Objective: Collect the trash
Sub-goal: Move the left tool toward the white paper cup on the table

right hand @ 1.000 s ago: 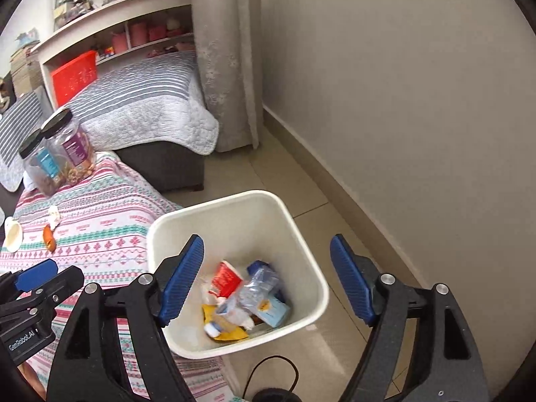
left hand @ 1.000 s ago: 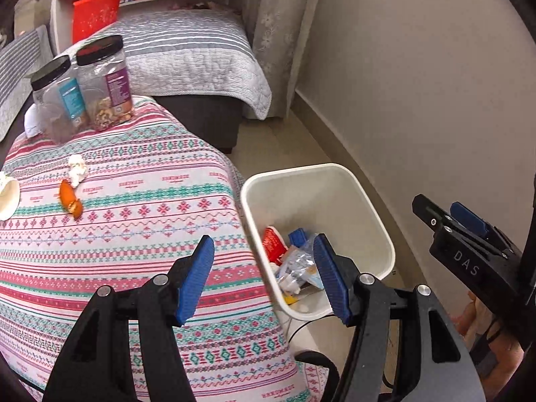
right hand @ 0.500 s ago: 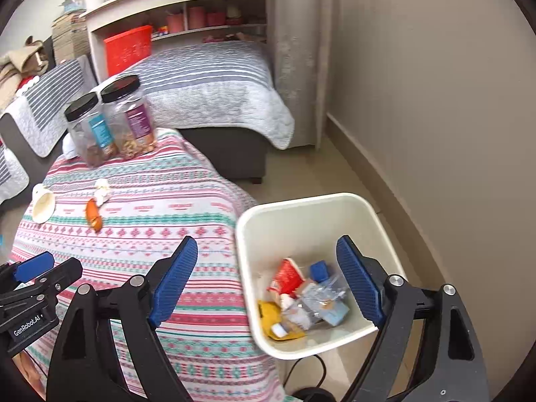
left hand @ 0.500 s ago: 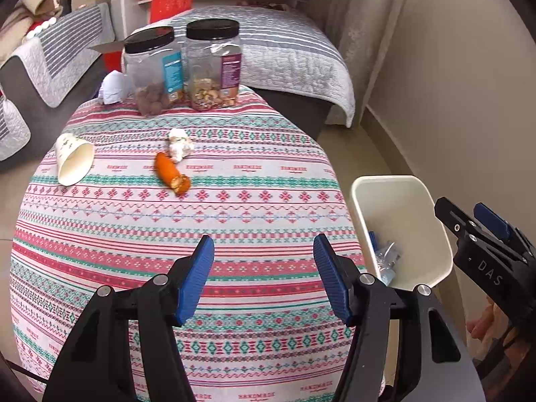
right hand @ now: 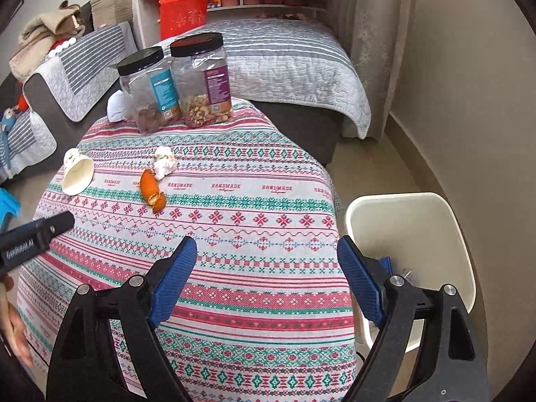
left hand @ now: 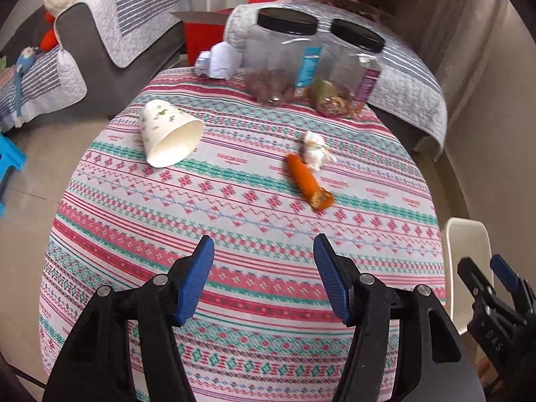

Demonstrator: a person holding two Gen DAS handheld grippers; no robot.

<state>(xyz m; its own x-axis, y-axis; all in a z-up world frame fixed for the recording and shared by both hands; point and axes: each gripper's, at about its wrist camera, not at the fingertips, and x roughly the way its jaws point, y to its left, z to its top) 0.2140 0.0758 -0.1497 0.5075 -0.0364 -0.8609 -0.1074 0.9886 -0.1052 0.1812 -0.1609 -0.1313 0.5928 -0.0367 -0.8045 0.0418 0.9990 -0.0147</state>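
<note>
Left gripper hangs over the near edge of the tablecloth, jaws spread, nothing between them. Paper cup lies on its side near the left edge, mouth toward the camera. Orange wrapper lies toward the right, touching a crumpled white wad. Two black-lidded jars stand side by side at the far edge. White bin sits beyond the right edge. Right gripper shows at lower right, state unclear.

A home bedroom: a quilted bed upper centre, shelves behind, a curtain upper right, a cloth-covered table in front.
</note>
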